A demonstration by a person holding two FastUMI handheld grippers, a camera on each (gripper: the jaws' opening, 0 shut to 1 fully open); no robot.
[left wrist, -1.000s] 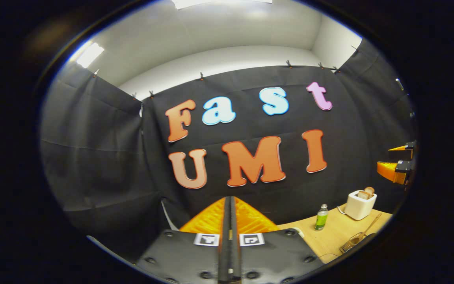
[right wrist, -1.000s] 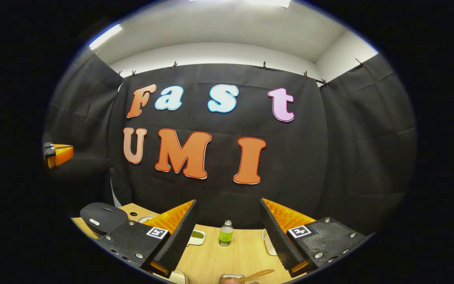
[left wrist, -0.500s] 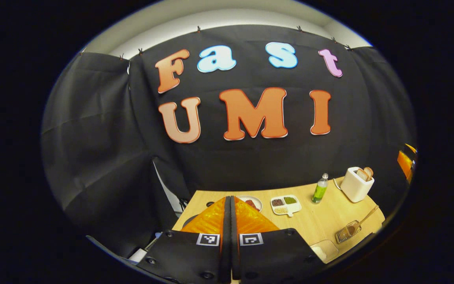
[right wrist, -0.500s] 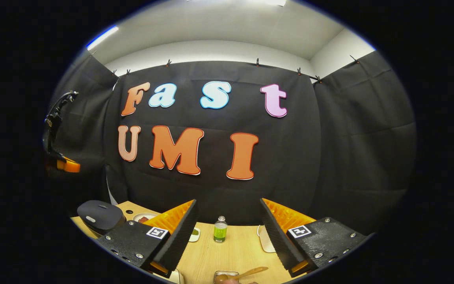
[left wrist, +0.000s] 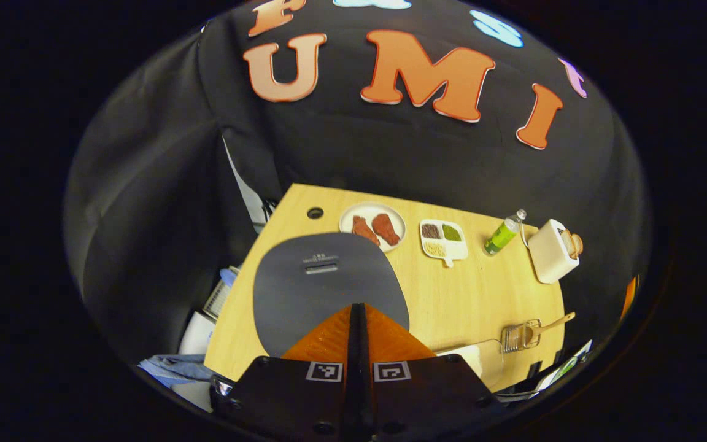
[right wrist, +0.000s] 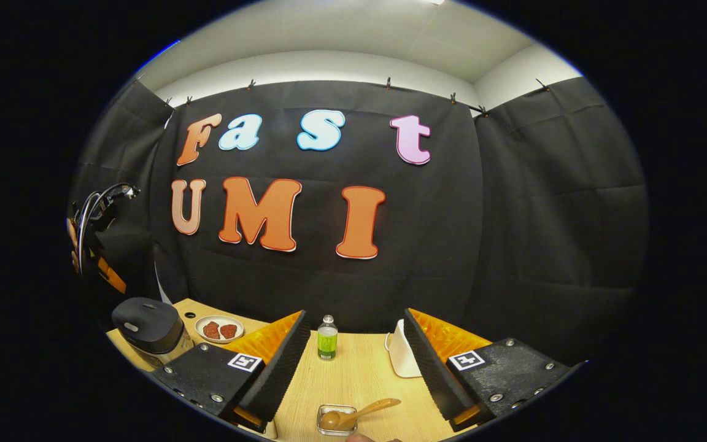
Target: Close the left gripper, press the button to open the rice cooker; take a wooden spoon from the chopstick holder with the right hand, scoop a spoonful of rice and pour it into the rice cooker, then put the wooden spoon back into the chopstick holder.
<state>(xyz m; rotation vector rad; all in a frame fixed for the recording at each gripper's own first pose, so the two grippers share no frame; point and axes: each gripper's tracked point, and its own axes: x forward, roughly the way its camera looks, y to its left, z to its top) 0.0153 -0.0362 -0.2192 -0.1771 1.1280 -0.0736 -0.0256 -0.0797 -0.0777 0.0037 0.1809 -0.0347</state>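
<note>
L gripper (left wrist: 357,319) is pressed together above the cooker (left wrist: 323,279); the lid's button (left wrist: 320,267) could be missed if aim is off-centre. R gripper (right wrist: 353,356) is held spread, empty, nr the spoon (right wrist: 359,412).

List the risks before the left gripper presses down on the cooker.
The shut left gripper hovers over the rice cooker lid; the button isn't clearly visible, so it may press bare lid. The lid could swing up into the gripper. The wooden spoon lies tilted in its holder, awkward for the open right gripper.
</note>
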